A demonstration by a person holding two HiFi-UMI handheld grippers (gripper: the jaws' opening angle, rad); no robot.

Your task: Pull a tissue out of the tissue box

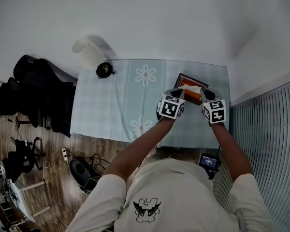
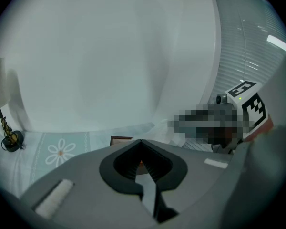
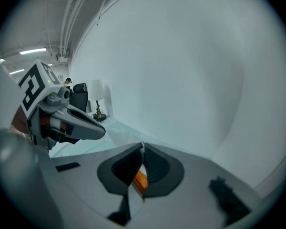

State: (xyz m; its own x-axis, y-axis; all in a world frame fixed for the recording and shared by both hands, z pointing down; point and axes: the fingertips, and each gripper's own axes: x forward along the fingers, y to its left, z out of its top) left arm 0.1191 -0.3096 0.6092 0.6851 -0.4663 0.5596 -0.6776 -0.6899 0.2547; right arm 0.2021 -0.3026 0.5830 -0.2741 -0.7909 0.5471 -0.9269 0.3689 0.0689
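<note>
The orange tissue box (image 1: 185,84) in its dark frame stands near the far right corner of the floral tablecloth (image 1: 121,105). A white tissue (image 1: 194,89) rises from it and stretches between my two grippers. My left gripper (image 1: 181,94) is shut on the tissue's left end, jaw tips meeting (image 2: 140,141). On its right end my right gripper (image 1: 202,95) is shut, with a thin white edge pinched at the tips (image 3: 142,150). A bit of the orange box (image 3: 139,180) shows below the right jaws. Each gripper view shows the other gripper, the right gripper (image 2: 243,109) and the left gripper (image 3: 62,119).
A small black lamp base (image 1: 104,70) sits at the table's far left corner, its white shade (image 1: 88,52) against the wall. Black chairs (image 1: 38,91) stand left of the table. A ribbed panel (image 1: 266,129) runs along the right side. White walls close the corner behind.
</note>
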